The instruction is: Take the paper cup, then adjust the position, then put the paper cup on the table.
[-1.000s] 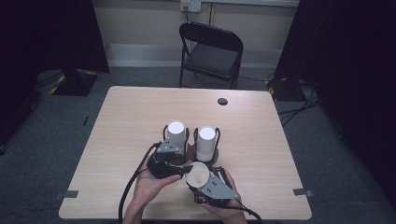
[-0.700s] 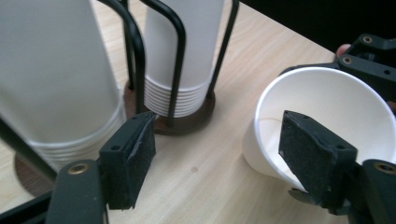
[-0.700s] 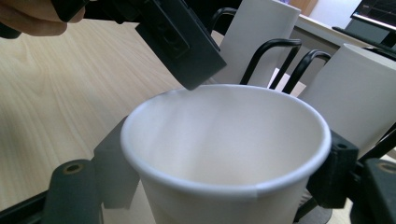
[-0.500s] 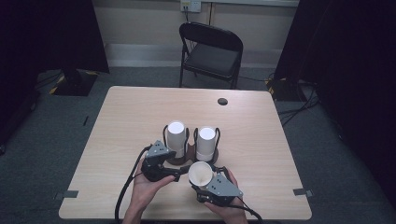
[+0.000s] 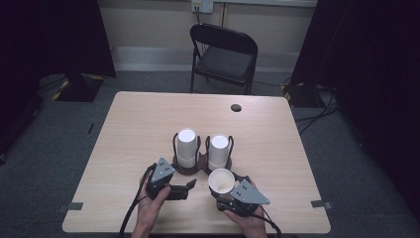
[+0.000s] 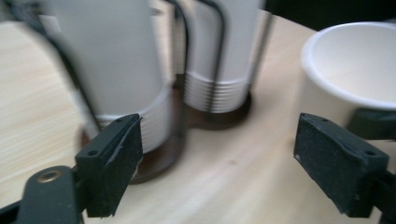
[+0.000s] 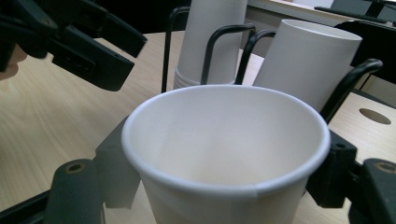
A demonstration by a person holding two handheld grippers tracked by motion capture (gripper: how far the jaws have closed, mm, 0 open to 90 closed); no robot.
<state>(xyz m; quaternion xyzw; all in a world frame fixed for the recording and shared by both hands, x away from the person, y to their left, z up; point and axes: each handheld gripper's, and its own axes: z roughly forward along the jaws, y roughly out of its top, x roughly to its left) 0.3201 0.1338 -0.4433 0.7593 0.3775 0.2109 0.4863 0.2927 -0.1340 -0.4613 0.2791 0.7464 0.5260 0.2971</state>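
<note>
Comparing with a second ago, the left gripper [image 5: 190, 184] has drawn back from the left stack of cups [image 5: 186, 147] toward the near edge of the table [image 5: 133, 129], and the right gripper [image 5: 221, 192] with its single paper cup [image 5: 221, 180] has shifted a little to the right; half a second ago both were already close to where they are. The two stacks and their holder have not moved.

In the left gripper view the two black jaws stand wide apart with nothing between them but bare tabletop; the left stack [image 6: 116, 70] is just beyond the left jaw and the single cup [image 6: 348, 70] is just beyond the right one.

In the right gripper view the jaws press on either side of the single cup [image 7: 224, 154], which stands upright, mouth up. Its inside looks plain white with nothing in it. From above, this cup sits just in front of the right stack of cups [image 5: 218, 151], near the table's front edge.

Both stacks are white paper cups nested upside down, bottoms up, each ringed by black wire loops rising from a dark round-lobed holder [image 5: 200, 166] at mid-table. Ribbed rims show at the base of each stack.

A black folding chair [image 5: 224, 54] stands beyond the far edge of the table.
</note>
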